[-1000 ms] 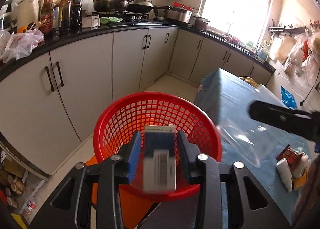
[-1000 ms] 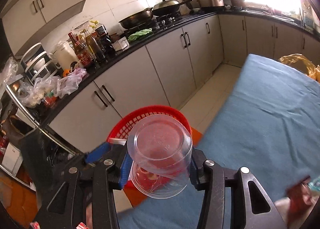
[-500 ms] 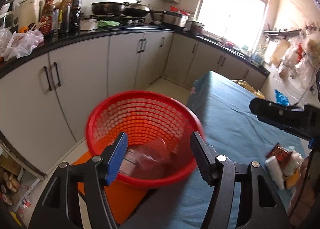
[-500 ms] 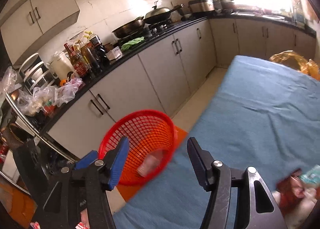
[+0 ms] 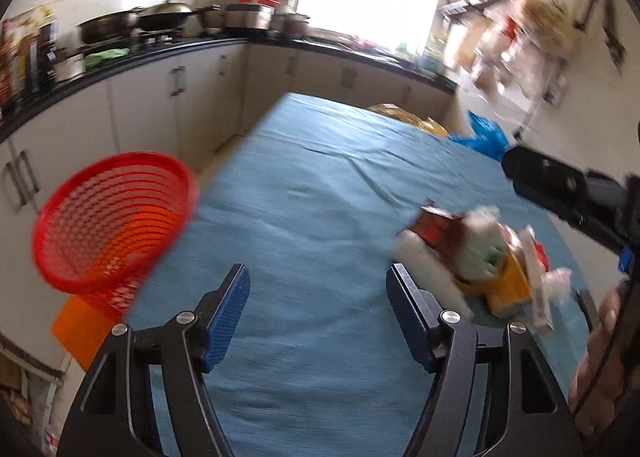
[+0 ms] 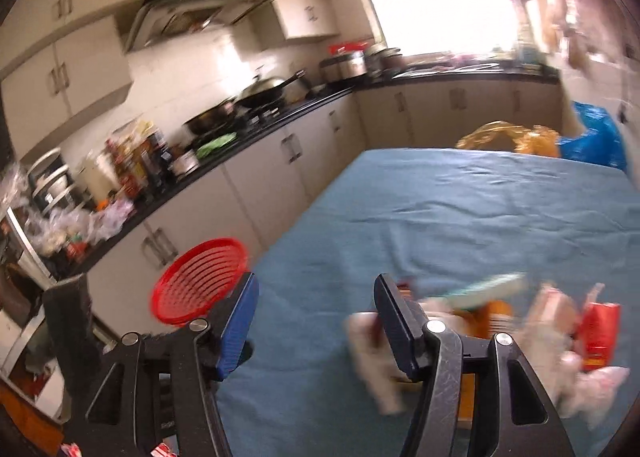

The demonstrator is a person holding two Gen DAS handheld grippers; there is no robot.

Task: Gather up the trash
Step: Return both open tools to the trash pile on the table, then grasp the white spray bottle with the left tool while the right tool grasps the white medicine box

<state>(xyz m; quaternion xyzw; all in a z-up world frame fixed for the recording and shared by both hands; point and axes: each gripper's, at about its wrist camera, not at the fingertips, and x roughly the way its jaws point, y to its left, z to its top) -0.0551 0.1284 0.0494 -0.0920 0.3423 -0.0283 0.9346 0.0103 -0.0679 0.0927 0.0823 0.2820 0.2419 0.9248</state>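
Observation:
A red mesh basket [image 5: 108, 221] stands on the floor left of the blue-covered table [image 5: 304, 209]; it also shows in the right wrist view [image 6: 200, 281]. A blurred pile of trash [image 5: 480, 257], wrappers, white paper and an orange pack, lies on the cloth at the right; the right wrist view shows the pile [image 6: 500, 321] too. My left gripper [image 5: 318, 293] is open and empty over the cloth, left of the pile. My right gripper [image 6: 316, 305] is open and empty, its right finger in front of the pile. The right gripper's body [image 5: 568, 193] shows at the far right.
A black kitchen counter [image 5: 132, 57] with pans and bottles runs along white cabinets to the left and back. A blue bag [image 5: 480, 137] and a yellow bag [image 6: 508, 137] lie at the table's far end. An orange mat [image 5: 80, 329] lies under the basket.
Both grippers opened and dropped the box and the clear plastic cup into the red basket. Both then swung right, away from the basket and toward the trash pile on the table.

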